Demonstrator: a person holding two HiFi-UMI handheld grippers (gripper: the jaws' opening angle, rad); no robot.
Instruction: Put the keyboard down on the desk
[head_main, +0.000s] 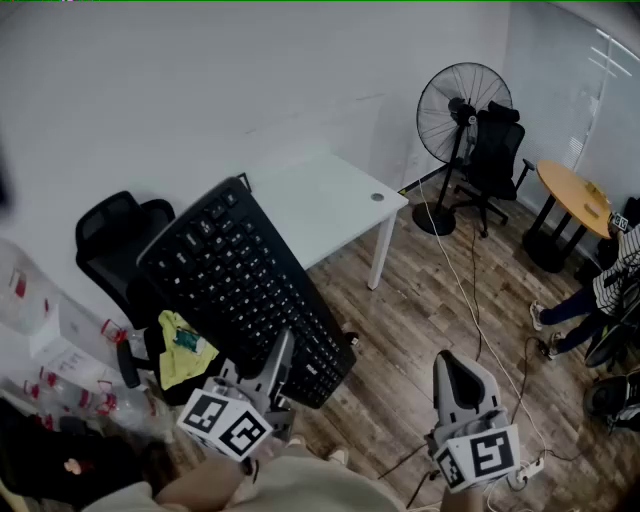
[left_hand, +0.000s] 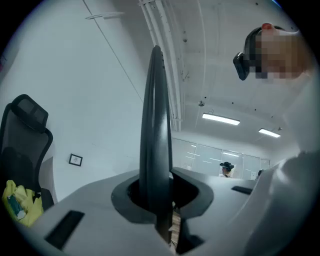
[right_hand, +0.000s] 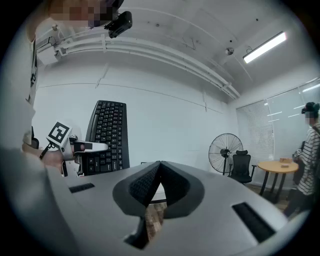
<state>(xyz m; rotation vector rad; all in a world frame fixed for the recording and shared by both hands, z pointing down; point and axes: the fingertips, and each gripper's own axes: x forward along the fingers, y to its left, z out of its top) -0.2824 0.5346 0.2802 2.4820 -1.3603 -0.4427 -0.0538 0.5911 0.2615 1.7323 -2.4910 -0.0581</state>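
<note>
My left gripper (head_main: 281, 362) has its jaws pinched on the near edge of the black full-size plastic keyboard (head_main: 243, 285), which is held tilted in the air, short of the white rectangular worktop (head_main: 335, 195). My right gripper (right_hand: 158, 170) has its jaws pressed together, empty.

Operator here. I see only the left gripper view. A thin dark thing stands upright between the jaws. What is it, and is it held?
Observer: It is the black keyboard, which you see edge-on. The left gripper is shut on its near end.
Operator: Thank you. Is it already lying on the desk?
Observer: No. The head view shows it held up in the air and tilted. The white desk stands beyond it, and I see nothing on its top except one small round thing near a corner.
Operator: What does the other gripper do?
Observer: The right gripper holds nothing. Its jaws are together, and it is apart from the keyboard.
</note>
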